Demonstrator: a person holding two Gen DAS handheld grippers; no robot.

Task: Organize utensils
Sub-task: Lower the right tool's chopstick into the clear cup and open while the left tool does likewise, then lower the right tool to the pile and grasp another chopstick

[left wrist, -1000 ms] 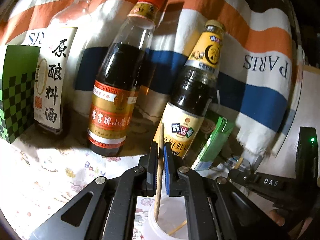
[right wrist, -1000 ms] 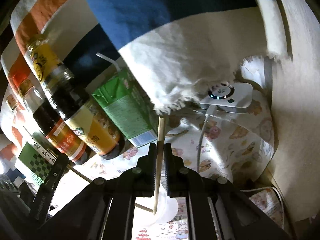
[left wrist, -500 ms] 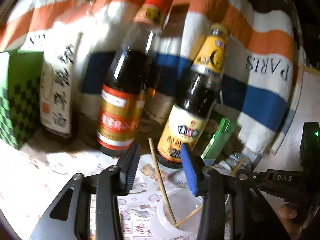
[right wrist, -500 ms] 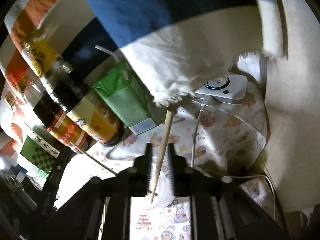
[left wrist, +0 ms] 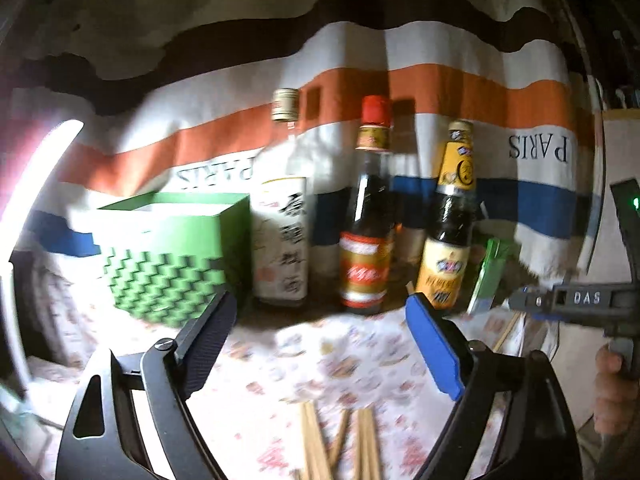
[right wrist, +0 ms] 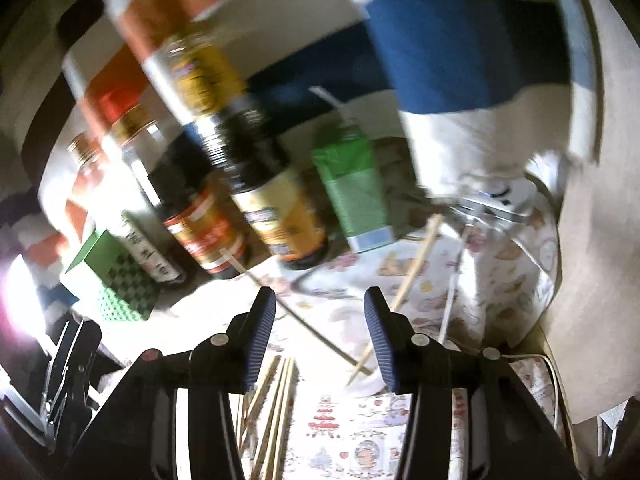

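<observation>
Both tongs stand wide apart with nothing between their pads. Left tongs [left wrist: 320, 320] hang over the worktop [left wrist: 340, 360], which is covered by a white cloth printed with small pictures; right tongs [right wrist: 320, 320] hang over the same cloth, tilted so that the scene leans to the left.

Loose wooden chopsticks [left wrist: 340, 440] lie in a small bunch on the cloth below the left tongs, near the bottom edge of that view. In the right wrist view the bunch shows just under the left pad. Two more chopsticks [right wrist: 412, 264] stand slanted and crossed in a pale cup [right wrist: 366, 386] beside the right pad; the cup is mostly hidden and blurred.

At the back of the worktop stand three bottles in a row: a clear bottle with a white label [left wrist: 282, 240], a dark bottle with a red cap [left wrist: 368, 240] and a dark bottle with a yellow neck [left wrist: 450, 240]. A green checked box [left wrist: 168, 264] sits to the left of them, a green drink carton [left wrist: 490, 276] to the right. A striped towel [left wrist: 520, 100] marked PARIS hangs behind. A white device [right wrist: 500, 200] with a cable lies at the far right in the right wrist view.
</observation>
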